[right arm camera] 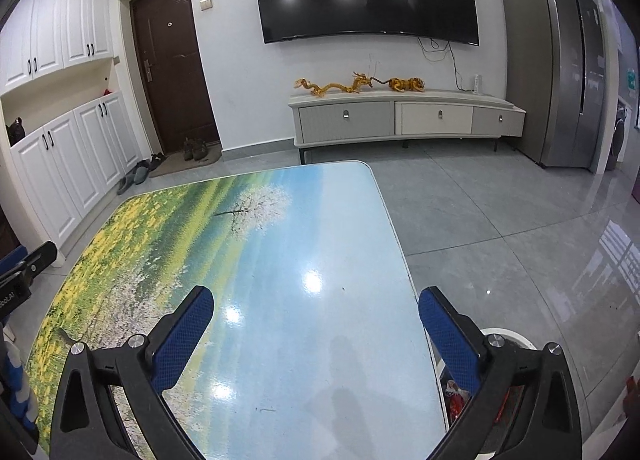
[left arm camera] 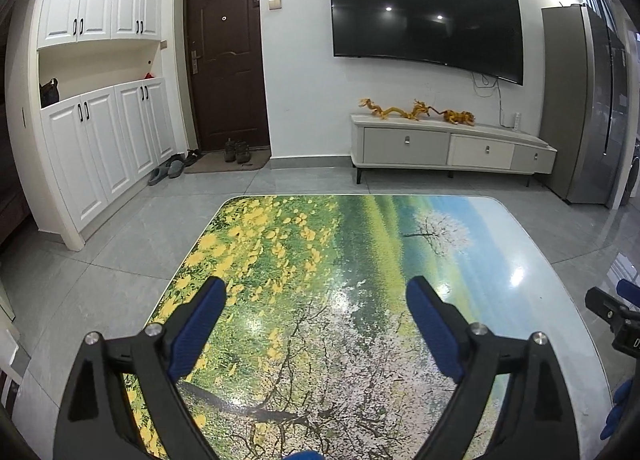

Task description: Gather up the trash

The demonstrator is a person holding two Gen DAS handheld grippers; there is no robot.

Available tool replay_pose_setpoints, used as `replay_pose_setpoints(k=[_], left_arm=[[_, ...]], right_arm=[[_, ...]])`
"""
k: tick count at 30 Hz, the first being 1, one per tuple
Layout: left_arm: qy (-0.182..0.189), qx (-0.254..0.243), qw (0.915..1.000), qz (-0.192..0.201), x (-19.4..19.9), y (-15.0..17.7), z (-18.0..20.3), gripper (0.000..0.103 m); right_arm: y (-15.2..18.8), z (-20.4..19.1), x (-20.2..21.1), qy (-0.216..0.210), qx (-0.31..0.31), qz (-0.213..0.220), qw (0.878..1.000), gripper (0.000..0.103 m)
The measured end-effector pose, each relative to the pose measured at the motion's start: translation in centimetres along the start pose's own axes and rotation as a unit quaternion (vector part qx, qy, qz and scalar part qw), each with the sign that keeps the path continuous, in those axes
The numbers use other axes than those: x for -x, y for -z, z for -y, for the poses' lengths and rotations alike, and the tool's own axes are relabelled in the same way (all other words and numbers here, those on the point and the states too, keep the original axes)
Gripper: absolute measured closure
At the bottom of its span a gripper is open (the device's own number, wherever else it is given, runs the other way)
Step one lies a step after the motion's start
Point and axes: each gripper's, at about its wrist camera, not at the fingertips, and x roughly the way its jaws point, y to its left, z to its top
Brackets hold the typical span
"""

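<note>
My left gripper [left arm camera: 316,292] is open and empty, held above the table [left arm camera: 360,236] with the flower-and-tree landscape print. My right gripper [right arm camera: 316,302] is open and empty above the table's blue right part [right arm camera: 320,228]. A white round bin [right arm camera: 516,340] stands on the floor beside the table's right edge, mostly hidden behind my right finger; red and white wrappers [right arm camera: 456,400] lie inside it. No trash shows on the tabletop. The right gripper's tip [left arm camera: 608,308] shows at the right edge of the left wrist view, and the left gripper's [right arm camera: 28,264] at the left edge of the right wrist view.
A TV [left arm camera: 424,16] hangs over a low drawer cabinet [left arm camera: 448,148] with golden dragon figures [left arm camera: 416,112]. White cupboards [left arm camera: 96,148] and a brown door [left arm camera: 228,60] with shoes [left arm camera: 236,152] are at the left. A grey fridge [right arm camera: 560,60] stands at the right. Grey tiled floor [right arm camera: 500,220] surrounds the table.
</note>
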Motion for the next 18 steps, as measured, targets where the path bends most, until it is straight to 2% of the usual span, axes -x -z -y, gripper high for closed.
replay_pose_setpoints(k=[3, 18], left_arm=[[-0.007, -0.002, 1.0, -0.001, 0.0, 0.1, 0.1, 0.005], [-0.027, 0.022, 0.9994, 0.01, 0.8, 0.0, -1.1, 0.005]], right_arm=[[0.1, 0.2, -0.1, 0.003, -0.002, -0.002, 1.0, 0.0], [0.2, 0.3, 0.5, 0.013, -0.002, 0.007, 1.0, 0.0]])
